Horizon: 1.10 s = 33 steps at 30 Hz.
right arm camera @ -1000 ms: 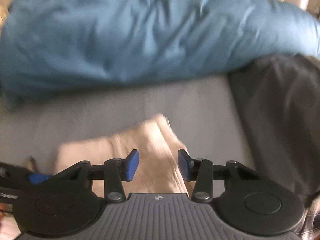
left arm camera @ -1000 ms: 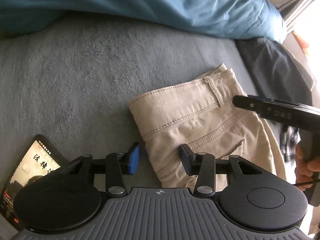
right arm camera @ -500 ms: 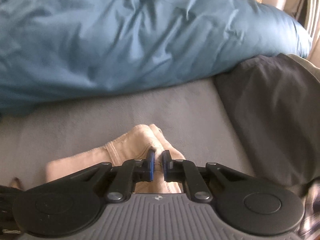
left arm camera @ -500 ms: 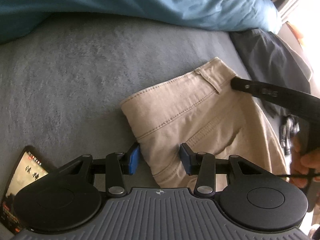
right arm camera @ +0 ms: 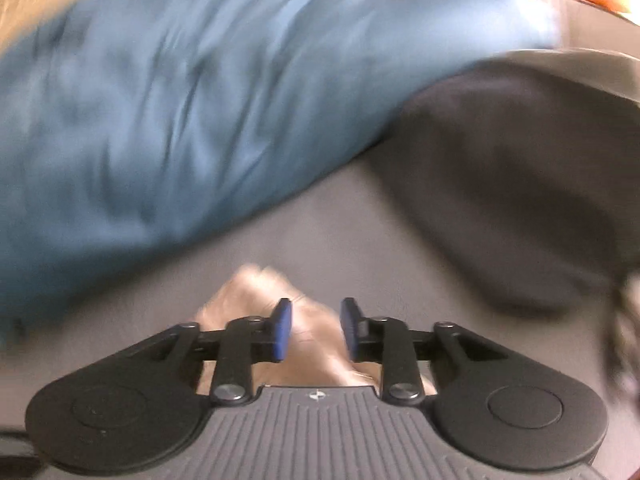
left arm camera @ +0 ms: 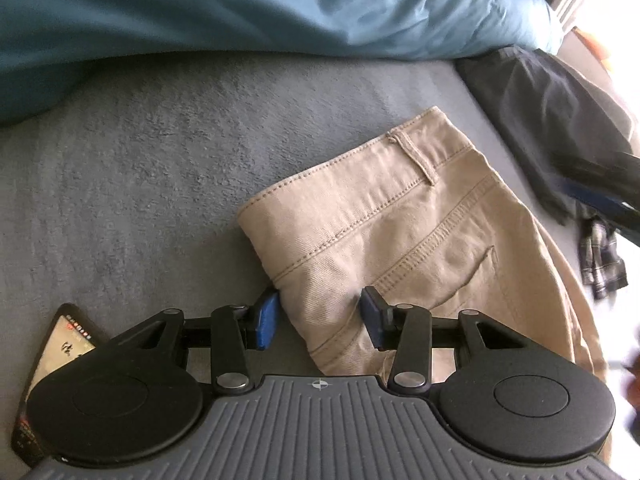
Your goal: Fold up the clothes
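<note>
Khaki trousers [left arm camera: 404,240] are lying folded on the grey bed [left arm camera: 160,152], centre frame. Your right claw [right arm camera: 315,330], pinched on their edge half a second ago, is opening and pulling away; left claw [left arm camera: 318,318] is opening too, straddling the fold's lower left edge, gripping nothing. Fold looks finished.

Folded trousers [left arm camera: 404,232] lie on the bed [left arm camera: 160,168], duvet [left arm camera: 280,4] behind.
</note>
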### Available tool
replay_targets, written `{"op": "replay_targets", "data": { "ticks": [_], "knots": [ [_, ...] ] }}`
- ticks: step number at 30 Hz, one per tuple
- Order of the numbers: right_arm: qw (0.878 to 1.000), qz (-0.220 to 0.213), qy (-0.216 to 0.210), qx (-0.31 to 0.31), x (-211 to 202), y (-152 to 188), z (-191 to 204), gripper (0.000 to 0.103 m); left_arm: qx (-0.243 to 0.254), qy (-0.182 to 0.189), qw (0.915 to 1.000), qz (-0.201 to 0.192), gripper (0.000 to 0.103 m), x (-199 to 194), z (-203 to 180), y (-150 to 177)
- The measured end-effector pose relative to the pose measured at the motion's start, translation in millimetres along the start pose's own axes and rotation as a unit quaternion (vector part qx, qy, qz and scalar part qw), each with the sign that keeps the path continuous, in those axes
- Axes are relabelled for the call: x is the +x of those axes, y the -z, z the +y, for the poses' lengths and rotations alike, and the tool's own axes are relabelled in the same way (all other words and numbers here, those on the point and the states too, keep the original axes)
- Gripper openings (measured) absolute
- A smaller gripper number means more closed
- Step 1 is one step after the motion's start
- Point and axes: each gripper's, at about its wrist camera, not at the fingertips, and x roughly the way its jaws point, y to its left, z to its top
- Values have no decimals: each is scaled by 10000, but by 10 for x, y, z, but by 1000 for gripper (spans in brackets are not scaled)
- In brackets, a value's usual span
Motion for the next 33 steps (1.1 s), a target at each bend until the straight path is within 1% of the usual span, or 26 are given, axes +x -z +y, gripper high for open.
{"op": "replay_targets", "data": {
  "ticks": [1,3,5,7,9,12,15,18,22,24,26,27,28,29,31,33],
  "knots": [
    [9993,-165,6,330,-255,11,-157,38,7,-72,10000,-14,50,-22,-7,1],
    [9952,-409,32,891,-733,56,-450,38,21,-186,9998,-24,51,-70,-18,-1],
    [9922,-432,174,1153,-1128,193,-632,38,51,-298,9995,-15,51,-130,-43,-11],
    [9920,-203,421,1173,-1445,386,-708,38,172,-448,9988,8,51,-200,-87,-22],
    [9913,115,682,1121,-1600,610,-727,38,357,-576,9977,47,51,-279,-136,-44],
    [9870,549,1041,1092,-1778,969,-753,38,651,-789,9947,58,51,-414,-198,-64],
    [9825,743,1319,1089,-1809,1213,-722,38,930,-957,9910,-41,51,-538,-293,-85],
    [9844,644,1324,961,-1702,1239,-575,38,1259,-980,9870,-199,50,-561,-468,-104],
    [9858,495,1509,545,-1376,1137,-377,37,1658,-704,9825,-475,50,-388,-759,-116],
    [9841,548,1609,514,-1173,1085,-346,37,1865,-604,9794,-491,49,-198,-896,-170],
    [9830,688,1613,548,-994,1073,-366,36,2033,-477,9767,-499,48,9,-1013,-246],
    [9818,796,1638,535,-908,1076,-390,32,2121,-460,9746,-552,48,95,-1050,-277],
    [9808,873,1664,524,-843,1077,-409,21,2207,-488,9722,-617,47,171,-1077,-302],
    [9804,872,1678,544,-807,1072,-423,2,2308,-488,9695,-668,46,243,-1104,-322],
    [9796,774,1781,511,-802,1025,-407,2,2469,-535,9648,-734,44,364,-1132,-359],
    [9786,640,1928,337,-845,954,-350,1,2488,-566,9641,-739,44,432,-1115,-398]
  ]
}}
